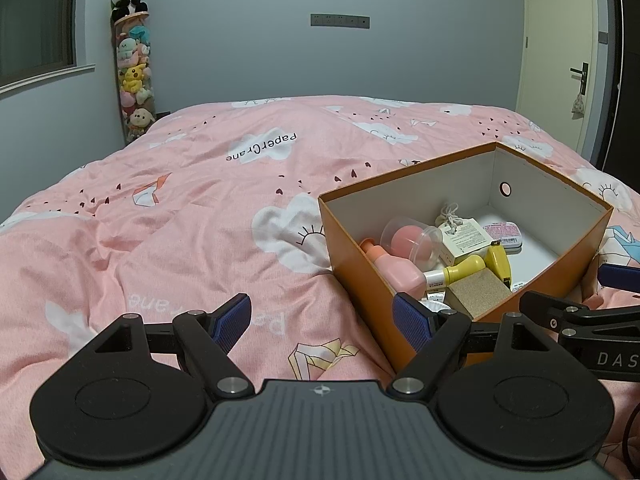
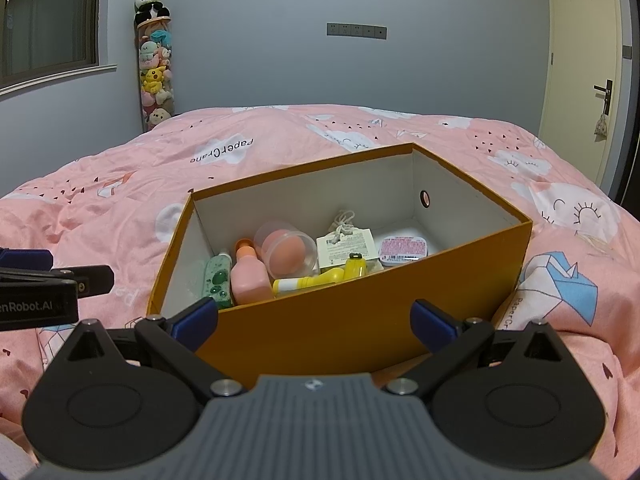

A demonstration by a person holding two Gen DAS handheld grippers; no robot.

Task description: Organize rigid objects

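The left hand-held gripper hangs spread and empty over the pink cloud-printed quilt of the bed, its right blue-padded finger just beside the near corner of the open orange cardboard box. The right hand-held gripper, likewise spread and holding nothing, faces the box's long near wall. Inside lie a pink plastic bottle, a clear cup holding a pink sponge, a yellow tube, a white tagged card, a pink-labelled flat tin and a green speckled stick.
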